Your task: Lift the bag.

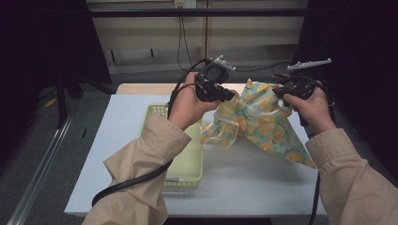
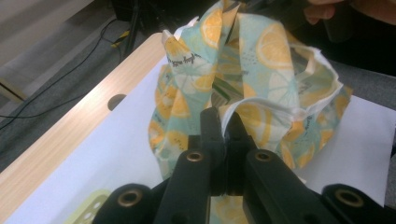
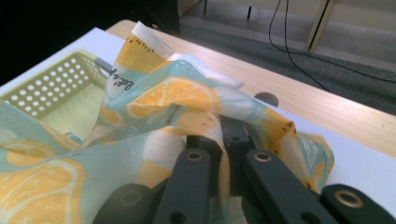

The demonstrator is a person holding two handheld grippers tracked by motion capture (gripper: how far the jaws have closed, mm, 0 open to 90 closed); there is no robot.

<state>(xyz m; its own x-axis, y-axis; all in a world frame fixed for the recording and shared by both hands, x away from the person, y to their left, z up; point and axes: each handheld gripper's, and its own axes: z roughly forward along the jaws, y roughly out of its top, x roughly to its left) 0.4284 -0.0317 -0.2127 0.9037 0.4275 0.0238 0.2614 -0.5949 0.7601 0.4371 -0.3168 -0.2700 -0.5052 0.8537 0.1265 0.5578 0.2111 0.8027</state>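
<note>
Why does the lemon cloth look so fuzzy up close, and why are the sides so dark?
High view: the room's edges sink into black while the table is lit, and the cloth is fairly sharp. Left gripper view: the cloth is soft and a bit blurred, being so near the lens. Right gripper view: the cloth nearest the lens is blurriest; the basket behind is clearer.

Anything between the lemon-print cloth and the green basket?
Nothing visible. Both grippers, left gripper and right gripper, are shut on the cloth, holding it above the table. The basket sits just left of it, its visible part empty.
</note>
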